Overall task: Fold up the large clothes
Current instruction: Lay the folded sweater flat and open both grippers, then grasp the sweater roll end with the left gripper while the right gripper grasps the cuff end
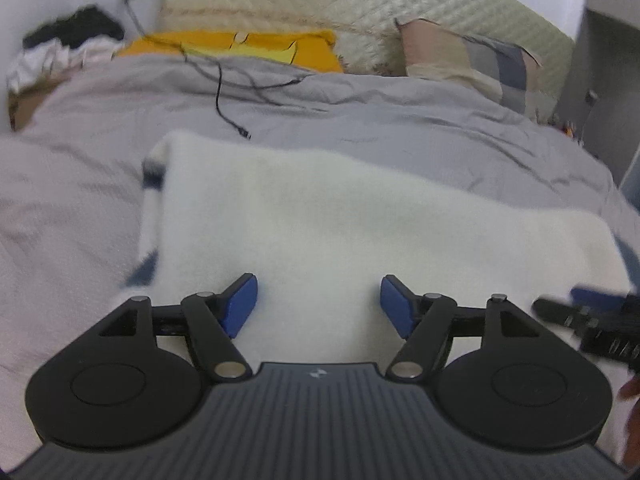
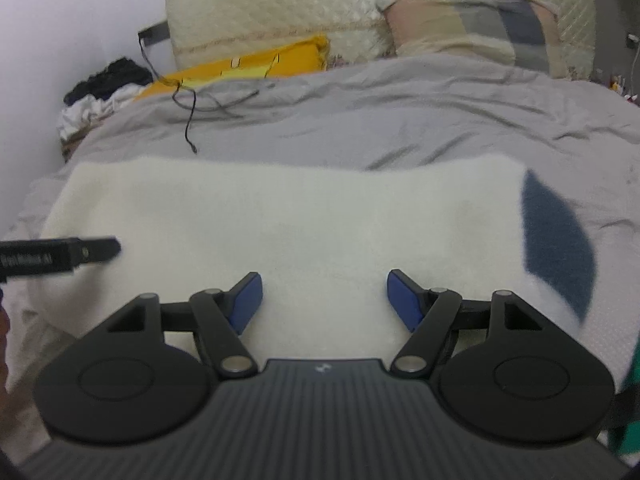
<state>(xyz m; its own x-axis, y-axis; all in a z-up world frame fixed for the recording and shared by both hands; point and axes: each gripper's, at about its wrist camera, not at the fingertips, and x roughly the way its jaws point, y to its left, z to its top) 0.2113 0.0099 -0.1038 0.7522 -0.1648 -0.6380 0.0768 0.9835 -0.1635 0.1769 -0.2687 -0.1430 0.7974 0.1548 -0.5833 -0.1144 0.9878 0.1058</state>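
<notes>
One fuzzy white garment [image 1: 320, 232], seemingly folded rectangular, on wrinkled grey bedding [image 1: 360, 120].

My right hand-held gripper [image 2: 324, 300] hangs open over the folded white garment [image 2: 280, 216] on the grey bed [image 2: 400, 120], nothing gripped.

Open grey duvet [image 2: 400, 120] beyond folded white garment [image 2: 280, 216]: passable. Loose black cable [image 1: 224, 92] trails across far-left duvet. Yellow cushion [image 1: 240, 46], patchwork pillow [image 1: 472, 60] block the headboard end. Neighbouring gripper close alongside.
</notes>
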